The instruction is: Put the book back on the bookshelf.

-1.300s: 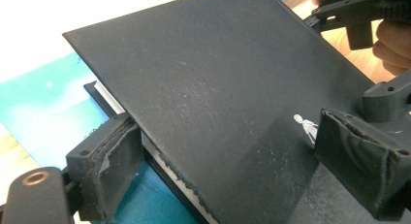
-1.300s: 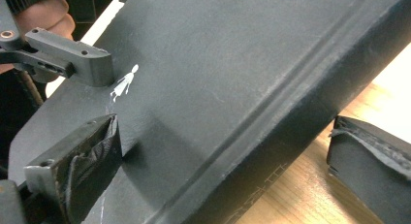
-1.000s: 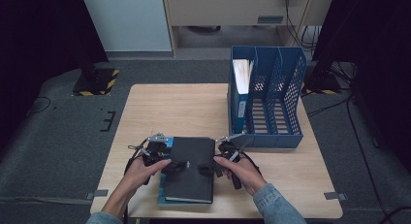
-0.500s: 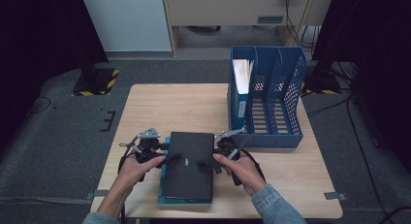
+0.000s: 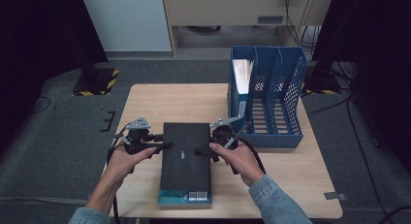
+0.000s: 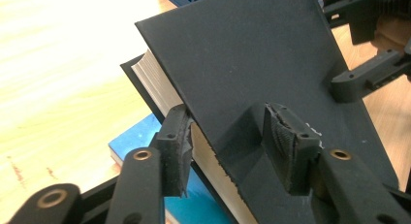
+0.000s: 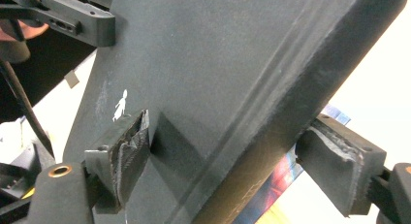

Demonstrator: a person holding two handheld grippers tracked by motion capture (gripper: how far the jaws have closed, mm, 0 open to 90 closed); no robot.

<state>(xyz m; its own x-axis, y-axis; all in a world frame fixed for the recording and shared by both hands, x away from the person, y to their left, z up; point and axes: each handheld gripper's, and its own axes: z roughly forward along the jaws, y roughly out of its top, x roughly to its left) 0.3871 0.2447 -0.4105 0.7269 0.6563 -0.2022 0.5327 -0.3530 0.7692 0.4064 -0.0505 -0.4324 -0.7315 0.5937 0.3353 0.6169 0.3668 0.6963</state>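
A black hardcover book hangs a little above the table, tilted, with a blue book lying under it. My left gripper grips its page edge, and its jaws have just been closing on the book. In the left gripper view one pad lies on the cover and the other under the pages, around my left gripper. My right gripper holds the spine side; its jaws have also just been closing with the book between them. In the right gripper view my right gripper straddles the black book.
A blue mesh file holder stands at the back right of the wooden table, with white papers in its left slot. The blue book peeks out below the black one, near the table's front edge.
Both hands have risen and the black book has come up with them, off the blue book. Both grippers' jaws have narrowed onto the book's two long edges.
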